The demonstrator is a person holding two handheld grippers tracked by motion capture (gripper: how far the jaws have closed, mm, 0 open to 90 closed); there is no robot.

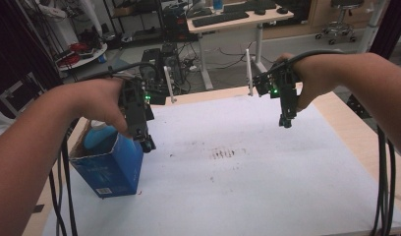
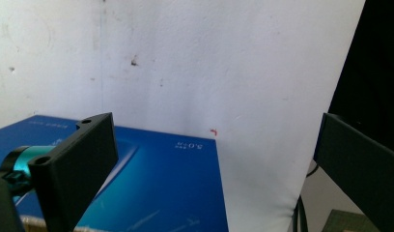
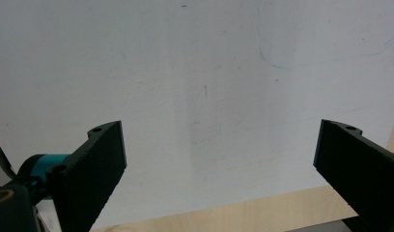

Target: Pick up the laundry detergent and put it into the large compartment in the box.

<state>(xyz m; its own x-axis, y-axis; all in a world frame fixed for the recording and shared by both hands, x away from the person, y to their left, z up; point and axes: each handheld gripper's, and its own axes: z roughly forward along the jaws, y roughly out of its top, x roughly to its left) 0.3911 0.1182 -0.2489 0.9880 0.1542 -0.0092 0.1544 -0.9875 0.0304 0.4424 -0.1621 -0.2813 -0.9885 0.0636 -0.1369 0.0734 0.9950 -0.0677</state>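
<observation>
A blue carton (image 1: 112, 167) stands at the left of the white sheet (image 1: 238, 167), its top open and something light blue (image 1: 98, 135) inside. My left gripper (image 1: 147, 142) hangs at the carton's upper right corner. In the left gripper view its jaws are spread wide, open (image 2: 214, 145), with the carton's blue printed face (image 2: 161, 183) under the left jaw and nothing gripped. My right gripper (image 1: 286, 120) hovers over the far right of the sheet. Its jaws also stand open (image 3: 219, 140) with just bare sheet (image 3: 204, 72) between them.
The sheet covers most of a wooden table (image 1: 346, 128). Two thin white posts (image 1: 170, 83) (image 1: 248, 71) rise at the far edge. Cables (image 1: 385, 187) hang down at the right side. Beyond the table are a desk with keyboards (image 1: 238, 19) and floor equipment (image 1: 164, 64).
</observation>
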